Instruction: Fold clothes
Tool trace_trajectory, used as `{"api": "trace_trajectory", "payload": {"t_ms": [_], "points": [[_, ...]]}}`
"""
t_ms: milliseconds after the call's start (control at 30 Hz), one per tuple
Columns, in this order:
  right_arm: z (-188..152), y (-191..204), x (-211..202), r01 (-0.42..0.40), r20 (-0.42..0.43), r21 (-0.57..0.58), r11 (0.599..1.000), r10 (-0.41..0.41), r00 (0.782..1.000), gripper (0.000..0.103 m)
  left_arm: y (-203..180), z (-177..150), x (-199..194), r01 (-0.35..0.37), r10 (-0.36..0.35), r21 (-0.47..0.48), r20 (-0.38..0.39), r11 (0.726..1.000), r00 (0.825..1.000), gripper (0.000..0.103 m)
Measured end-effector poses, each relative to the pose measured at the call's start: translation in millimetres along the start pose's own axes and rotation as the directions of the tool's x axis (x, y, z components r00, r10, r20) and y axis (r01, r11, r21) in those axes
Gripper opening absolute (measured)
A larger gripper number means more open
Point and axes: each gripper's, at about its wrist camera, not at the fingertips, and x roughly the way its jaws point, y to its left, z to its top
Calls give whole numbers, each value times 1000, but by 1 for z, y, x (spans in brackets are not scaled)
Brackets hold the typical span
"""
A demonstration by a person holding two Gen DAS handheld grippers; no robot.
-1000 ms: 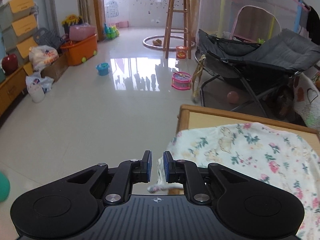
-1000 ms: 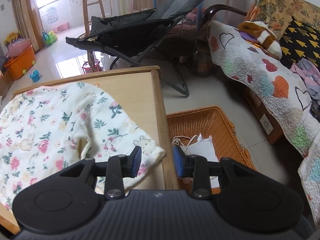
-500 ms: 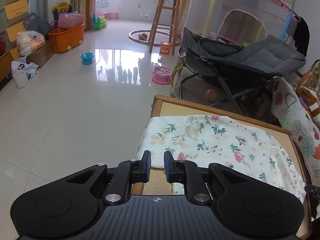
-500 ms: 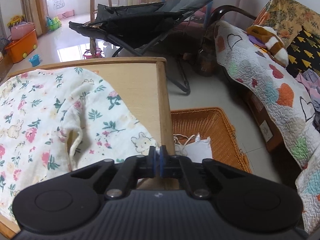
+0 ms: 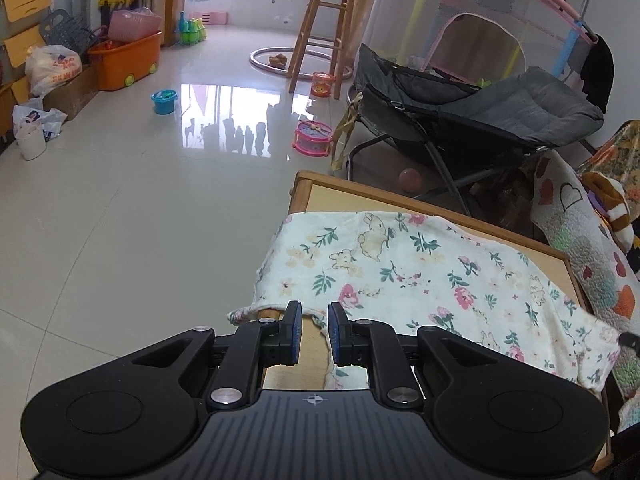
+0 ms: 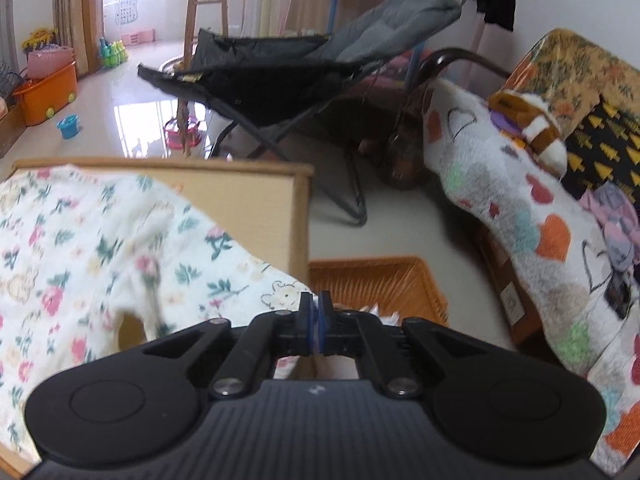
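A cream floral garment (image 5: 420, 276) lies spread on the low wooden table (image 5: 340, 192). Its left edge hangs over the table side. My left gripper (image 5: 316, 332) hovers over the garment's near left corner. Its jaws stand a narrow gap apart, with only bare wood and the cloth's hem showing in the gap. In the right wrist view the garment (image 6: 100, 240) is blurred. My right gripper (image 6: 316, 312) is shut on the garment's near right corner, and a sliver of white cloth shows between the pads. That corner is raised off the table (image 6: 248, 192).
An orange wicker basket (image 6: 380, 280) with white cloth stands on the floor right of the table. A grey folding lounger (image 5: 480, 120) sits behind the table and a quilt-covered sofa (image 6: 540, 220) to the right. Toys, an orange tub (image 5: 124, 64) and a wooden stool (image 5: 320, 20) stand on the tiled floor.
The right gripper closed on the garment's near right corner and rose with it. The left gripper swung from the floor side to over the garment's near left corner, its gap unchanged.
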Motion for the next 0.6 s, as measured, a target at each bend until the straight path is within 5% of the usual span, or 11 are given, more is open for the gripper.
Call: {"api": "trace_trajectory", "payload": {"t_ms": [333,600], "points": [[37,-14,11,69,53,-63,996,-66,996,2,-6,-3,3,8,-7,17,-19,1000,1000,18],[34,-10,42,72,-43,-72,995,-75,996,7,-16,-11,9,13,-9,66,-58,998,998,18]]}}
